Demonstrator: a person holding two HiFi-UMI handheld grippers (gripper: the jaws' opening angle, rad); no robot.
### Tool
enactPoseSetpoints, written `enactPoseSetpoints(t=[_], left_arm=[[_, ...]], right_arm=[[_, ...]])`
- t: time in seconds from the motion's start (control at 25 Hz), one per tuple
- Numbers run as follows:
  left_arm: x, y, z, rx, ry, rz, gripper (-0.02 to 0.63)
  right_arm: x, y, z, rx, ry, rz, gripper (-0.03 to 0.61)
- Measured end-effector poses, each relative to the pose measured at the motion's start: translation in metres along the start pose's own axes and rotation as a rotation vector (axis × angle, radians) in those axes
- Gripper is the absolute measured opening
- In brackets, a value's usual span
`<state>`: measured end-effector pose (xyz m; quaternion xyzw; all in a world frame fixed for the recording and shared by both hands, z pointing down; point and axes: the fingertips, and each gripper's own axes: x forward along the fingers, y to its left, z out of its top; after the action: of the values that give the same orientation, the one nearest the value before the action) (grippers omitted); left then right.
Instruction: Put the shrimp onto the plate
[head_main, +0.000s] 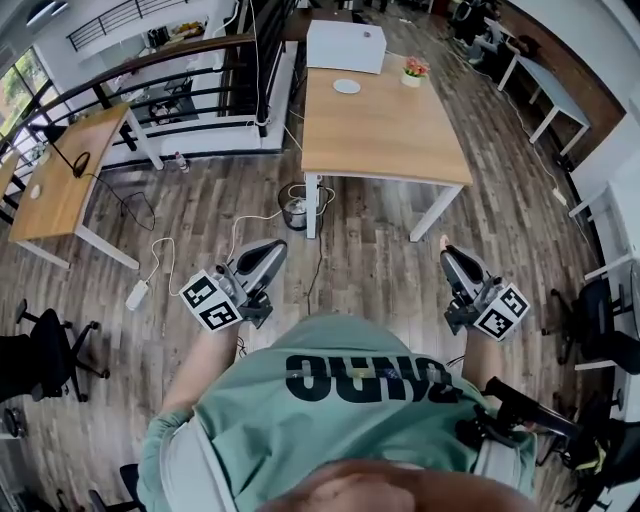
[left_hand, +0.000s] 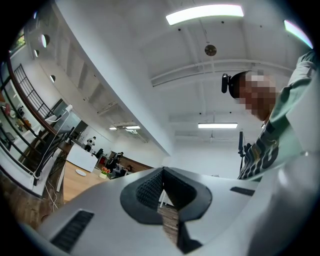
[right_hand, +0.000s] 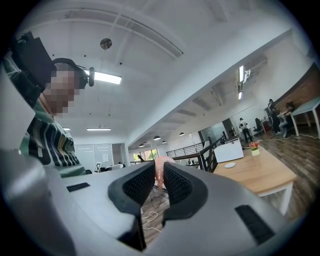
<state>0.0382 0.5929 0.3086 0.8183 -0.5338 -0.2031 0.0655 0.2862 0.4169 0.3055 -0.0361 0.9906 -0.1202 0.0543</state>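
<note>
You stand at the bottom of the frame, well apart from the wooden table (head_main: 385, 130) at upper centre, a gripper in each hand. Your right gripper (head_main: 452, 258), at lower right, pinches the pink shrimp (right_hand: 159, 169) between its pads, the tip poking out past the jaws. Your left gripper (left_hand: 162, 172), at lower left, has its jaws closed together on nothing. The white plate (head_main: 347, 86) lies toward the table's far edge, near a flower pot (head_main: 413, 70) and a white box (head_main: 345, 45).
</note>
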Motion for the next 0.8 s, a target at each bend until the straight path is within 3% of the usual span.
enactPoseSetpoints(t=[0.32,0.56,0.8], left_arm=[[0.031,0.035,-0.008,-0.012,0.0,0.05,0.005],[0.097,0.047,-0.016,0.03,-0.007,0.103,0.005],[0.176,0.05,-0.016,0.078,-0.036,0.167,0.005]], right_arm=[[0.029,-0.049,0.0,0.018,0.012,0.053,0.057],[0.036,-0.132,0.016,0.028,0.009,0.117,0.057],[0.043,-0.22,0.065,-0.001,-0.015,0.217,0.057]])
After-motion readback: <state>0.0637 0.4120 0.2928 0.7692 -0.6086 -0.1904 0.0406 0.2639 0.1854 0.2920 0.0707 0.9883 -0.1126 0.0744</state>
